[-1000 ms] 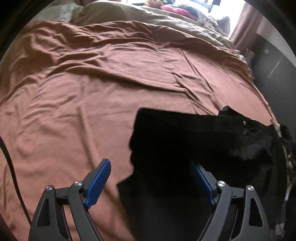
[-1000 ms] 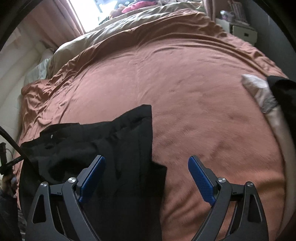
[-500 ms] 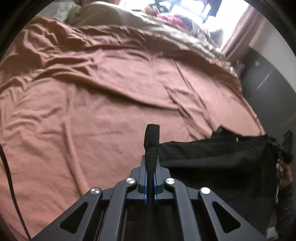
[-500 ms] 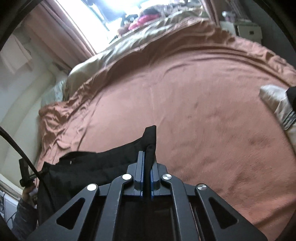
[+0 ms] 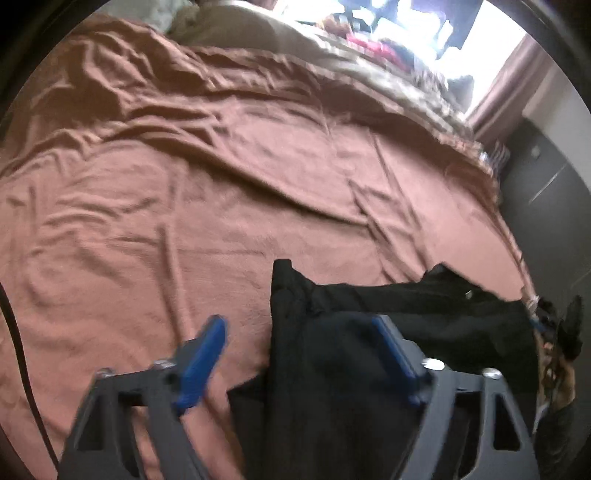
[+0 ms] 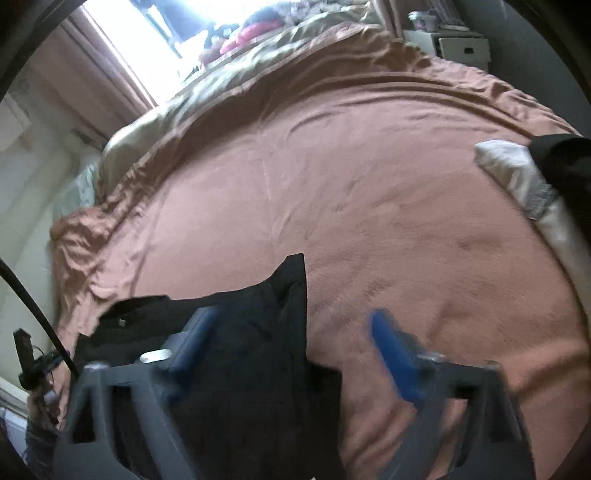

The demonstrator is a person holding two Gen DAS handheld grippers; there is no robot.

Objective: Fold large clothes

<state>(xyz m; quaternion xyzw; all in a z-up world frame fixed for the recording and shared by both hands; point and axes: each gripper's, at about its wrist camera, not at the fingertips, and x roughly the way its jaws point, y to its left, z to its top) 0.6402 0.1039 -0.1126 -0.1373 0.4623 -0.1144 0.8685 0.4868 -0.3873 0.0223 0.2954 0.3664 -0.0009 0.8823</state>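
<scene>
Both tongs, left [image 5: 303, 350] and right [image 6: 291, 343], have just sprung wide, empty. The black folded fabric garment [image 5: 369, 332] lies on the rust-brown bedspread [image 5: 184, 203] beneath them, its long axis running hand to hand, equally near.

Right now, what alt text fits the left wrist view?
The left gripper, jaws just reopened and holding nothing, hovers over the edge of a black garment lying on a wrinkled rust-brown bedspread; a bright window glows beyond the bed.
</scene>
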